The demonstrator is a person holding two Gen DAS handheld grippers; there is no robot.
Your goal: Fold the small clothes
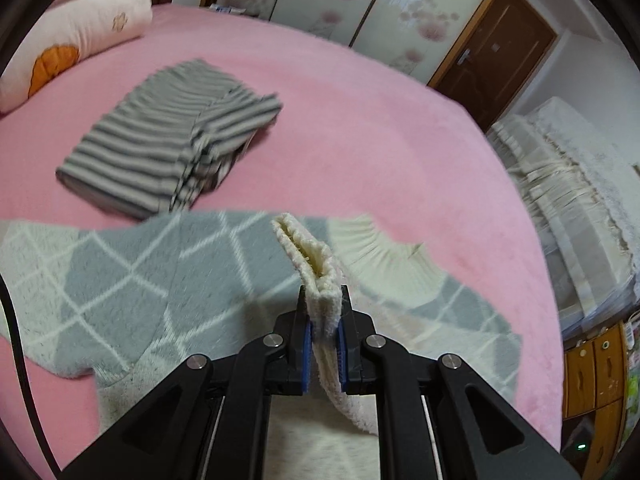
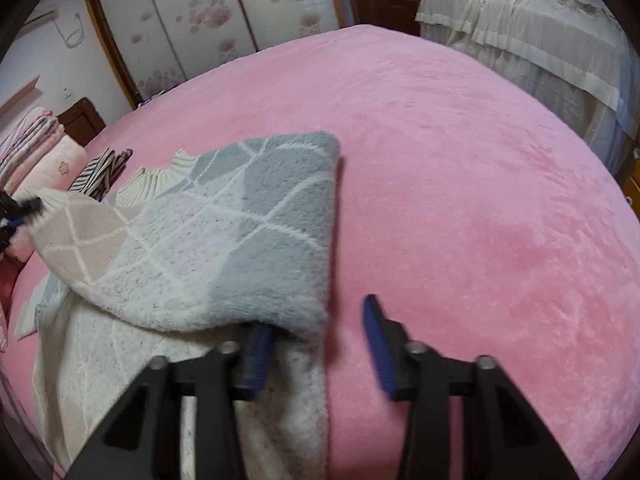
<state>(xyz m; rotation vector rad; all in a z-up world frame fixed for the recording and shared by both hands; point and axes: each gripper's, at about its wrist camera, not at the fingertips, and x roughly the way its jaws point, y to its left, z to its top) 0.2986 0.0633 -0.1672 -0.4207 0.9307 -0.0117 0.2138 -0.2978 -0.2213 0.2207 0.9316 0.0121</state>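
The fleece garment, grey with a white diamond grid and a cream lower part, lies partly folded on the pink blanket and serves as the landmark. The left gripper is pressed together on a doubled cream edge of this garment, which stands up between the blue pads and trails down out of frame below. The right gripper has its jaws spread: the left pad sits under the raised grey fold at the garment's near corner and is partly hidden by it, while the right pad stands clear over bare blanket, with no cloth pinched between them. Beyond the garment, a striped grey item lies on the blanket; blur makes its shape hard to read, possibly shorts. Further beyond that, stacked pillows are cut off by the frame edge. In the right wrist view the left gripper appears only as a dark blur at the garment's far left edge.
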